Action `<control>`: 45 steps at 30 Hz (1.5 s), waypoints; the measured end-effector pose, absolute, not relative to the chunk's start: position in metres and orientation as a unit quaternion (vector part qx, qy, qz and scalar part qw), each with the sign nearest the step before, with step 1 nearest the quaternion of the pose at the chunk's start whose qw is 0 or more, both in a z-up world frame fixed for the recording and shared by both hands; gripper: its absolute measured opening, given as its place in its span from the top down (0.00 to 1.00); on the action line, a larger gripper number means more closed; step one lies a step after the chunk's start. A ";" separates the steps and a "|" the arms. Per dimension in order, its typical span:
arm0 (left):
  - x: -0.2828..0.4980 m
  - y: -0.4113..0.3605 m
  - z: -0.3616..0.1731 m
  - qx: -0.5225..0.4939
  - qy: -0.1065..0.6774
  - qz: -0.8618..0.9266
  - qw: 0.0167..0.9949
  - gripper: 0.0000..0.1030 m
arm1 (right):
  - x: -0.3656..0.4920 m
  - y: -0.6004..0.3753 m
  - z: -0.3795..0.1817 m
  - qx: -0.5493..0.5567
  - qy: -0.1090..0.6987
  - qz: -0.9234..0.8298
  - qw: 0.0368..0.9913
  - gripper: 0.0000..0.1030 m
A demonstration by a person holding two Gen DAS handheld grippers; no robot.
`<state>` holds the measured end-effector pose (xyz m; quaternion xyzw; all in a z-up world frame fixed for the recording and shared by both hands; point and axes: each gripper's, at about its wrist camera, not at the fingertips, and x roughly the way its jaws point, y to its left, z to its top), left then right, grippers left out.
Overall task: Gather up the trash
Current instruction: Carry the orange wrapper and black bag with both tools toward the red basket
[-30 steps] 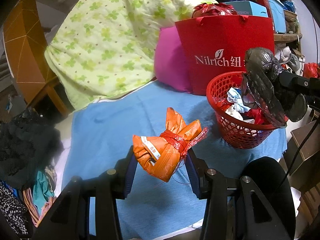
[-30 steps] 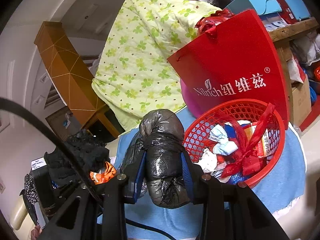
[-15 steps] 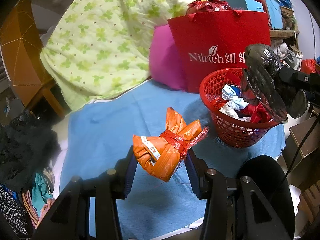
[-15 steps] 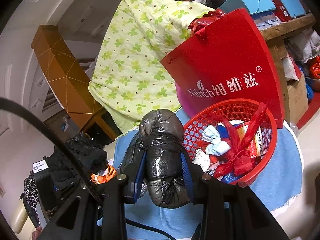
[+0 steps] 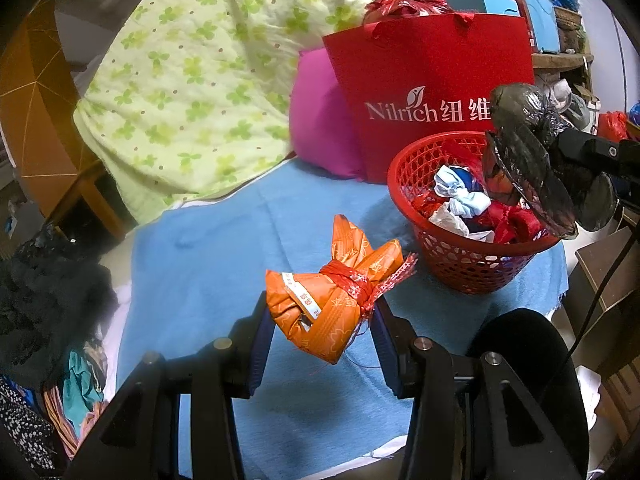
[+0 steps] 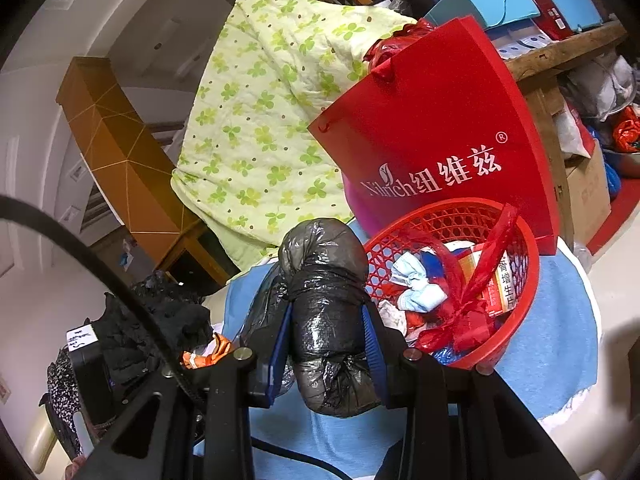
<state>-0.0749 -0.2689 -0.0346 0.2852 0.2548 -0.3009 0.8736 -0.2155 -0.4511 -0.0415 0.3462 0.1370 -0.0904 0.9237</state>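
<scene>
While your left tongs (image 5: 322, 320) clamp the orange bundle (image 5: 328, 304), your right tongs (image 6: 326, 340) clamp the black bag (image 6: 326, 308) beside the red basket (image 6: 520, 300).

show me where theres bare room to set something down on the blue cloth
Bare blue cloth lies between the quilt, the red basket and the dark clothes pile. It is crowded at the far right: basket, red bag and pink cushion stand close together.

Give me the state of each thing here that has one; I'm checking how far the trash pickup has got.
Left gripper: shut on the orange bundle, held above the blue cloth.
Right gripper: shut on the black bag, beside the basket.
Red basket: upright, partly filled with trash.
Red paper bag: upright, stuffed.
</scene>
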 end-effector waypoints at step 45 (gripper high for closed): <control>-0.083 -0.296 -0.044 0.312 0.259 -0.321 0.856 0.53 | -0.238 -0.468 -0.053 0.378 0.127 -0.114 0.910 0.64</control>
